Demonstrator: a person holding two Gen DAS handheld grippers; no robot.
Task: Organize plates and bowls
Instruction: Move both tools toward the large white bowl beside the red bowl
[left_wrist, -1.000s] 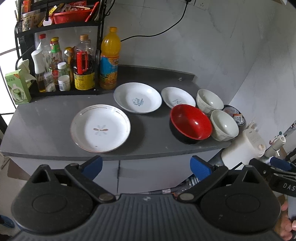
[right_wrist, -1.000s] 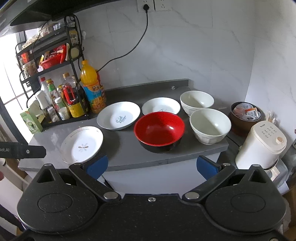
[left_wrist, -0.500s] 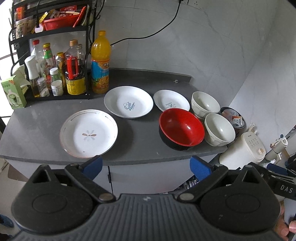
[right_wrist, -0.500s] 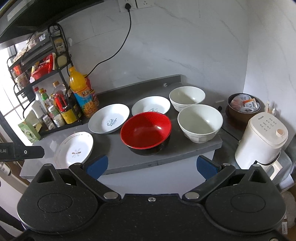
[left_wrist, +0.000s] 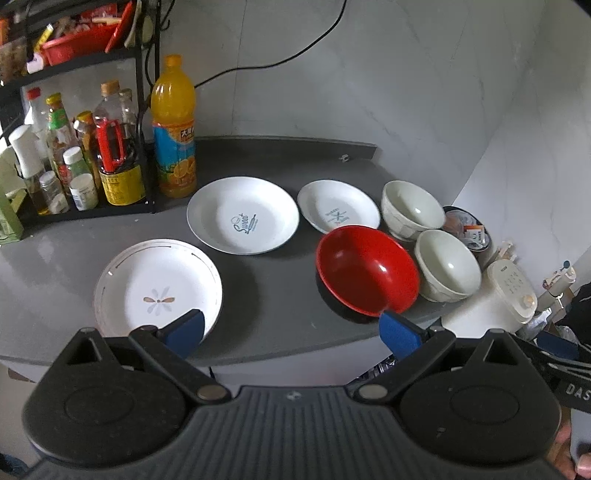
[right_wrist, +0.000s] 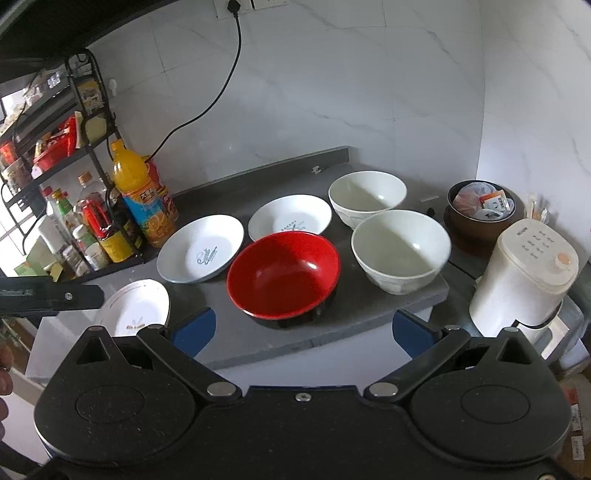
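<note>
On the grey counter (left_wrist: 273, 291) lie three white plates: a flower-patterned plate (left_wrist: 157, 291) at the front left, a larger plate (left_wrist: 242, 219) with blue writing, and a small plate (left_wrist: 338, 212) behind the red bowl (left_wrist: 367, 271). Two white bowls (left_wrist: 447, 269) (left_wrist: 412, 208) stand to its right. My left gripper (left_wrist: 291, 332) is open, just short of the counter's front edge, holding nothing. In the right wrist view the red bowl (right_wrist: 282, 273) sits straight ahead, with white bowls (right_wrist: 400, 249) (right_wrist: 367, 195) to its right. My right gripper (right_wrist: 303, 330) is open and empty too.
A black rack (left_wrist: 74, 147) of bottles and an orange juice bottle (left_wrist: 173, 129) stand at the back left. A white kettle (right_wrist: 524, 273) and a brown pot (right_wrist: 480, 216) of packets sit right of the counter. A power cord (right_wrist: 207, 110) hangs on the wall.
Both grippers have moved forward, closer to the counter; the dishes look larger. The left one's fingertips now overlap the flower plate and the red bowl's rim in view. No dish has moved.
</note>
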